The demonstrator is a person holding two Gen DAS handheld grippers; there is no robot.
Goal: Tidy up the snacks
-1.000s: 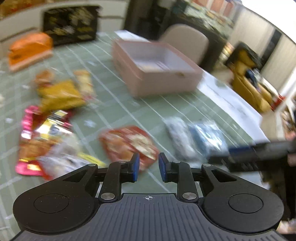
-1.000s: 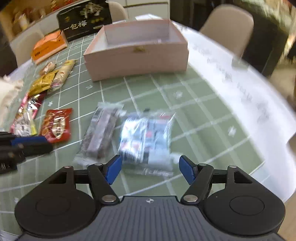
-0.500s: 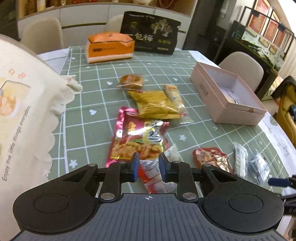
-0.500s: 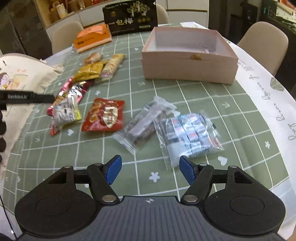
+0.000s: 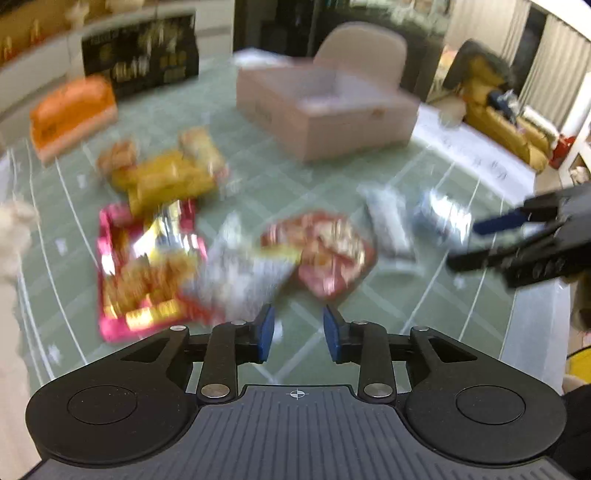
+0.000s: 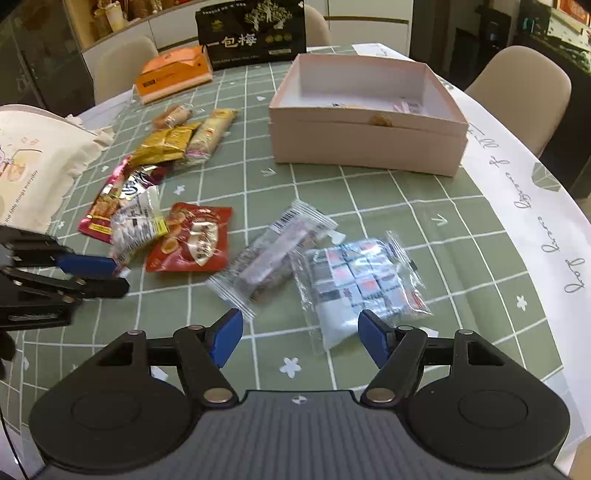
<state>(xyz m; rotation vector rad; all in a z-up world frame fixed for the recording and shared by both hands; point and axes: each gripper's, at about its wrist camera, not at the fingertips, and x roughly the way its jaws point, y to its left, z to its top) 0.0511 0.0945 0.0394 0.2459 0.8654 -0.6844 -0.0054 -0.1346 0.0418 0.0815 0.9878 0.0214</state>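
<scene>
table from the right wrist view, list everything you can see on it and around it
pink box: 1, open, far right
black box: 1, far edge
orange box: 1, far left
gold packets: 1 pile, left
pink-red packets: 1 pile, left
red packet: 1, centre
clear packets: 2, near, overlapping
cloth bag: 1, cream, left edge
chairs: 3, beige, behind
left gripper: jaws opening, empty
right gripper: jaws open, empty

light: even, indoor | left wrist: heavy motion blur | right wrist: sharp | edges: fisheye-bent
</scene>
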